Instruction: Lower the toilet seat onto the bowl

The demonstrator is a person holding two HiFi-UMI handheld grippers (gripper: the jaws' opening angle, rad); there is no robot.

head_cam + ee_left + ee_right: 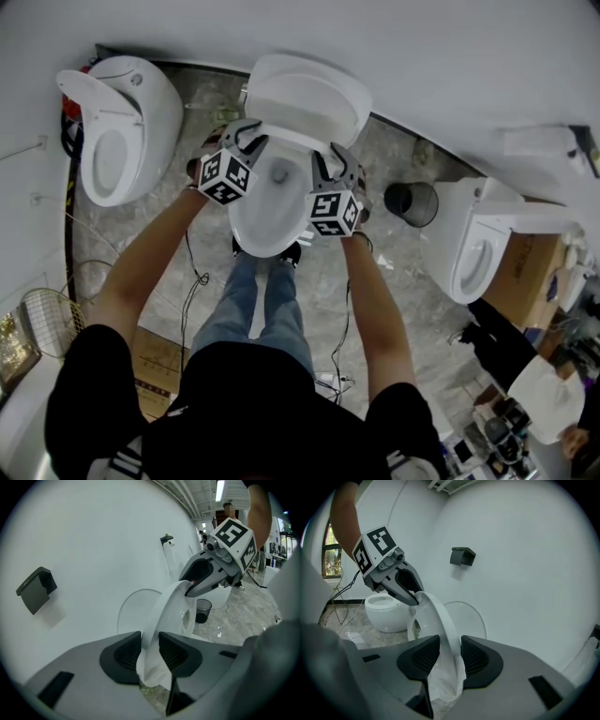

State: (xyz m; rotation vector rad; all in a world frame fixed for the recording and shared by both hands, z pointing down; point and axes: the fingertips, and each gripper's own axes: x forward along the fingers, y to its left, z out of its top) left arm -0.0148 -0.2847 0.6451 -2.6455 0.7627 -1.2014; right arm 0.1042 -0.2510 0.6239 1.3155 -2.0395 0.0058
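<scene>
We stood over the middle toilet, its bowl (265,208) open below us and its lid (309,94) upright against the white wall (450,66). The toilet seat (165,605) was partly raised. It was tilted forward off the lid and not yet down on the bowl. The left gripper (246,134) held the seat's rim on our left side. In the left gripper view its ribbed pads (125,652) pinched the thin white edge between them. The right gripper (335,157) held the opposite side of the rim in the same way, with its pads (477,657) closed on the seat. The contact on its inner face looked firm to us, though the wide lens bent that edge. Each gripper view showed the other gripper clamped further along the ring.

A second toilet (117,127) stood to the left with its seat up, and a third (473,239) stood to the right. A dark bin (411,203) sat on the grey stone floor (197,103) between the middle toilet and the right one. A dark bracket (36,589) was fixed to the wall.
</scene>
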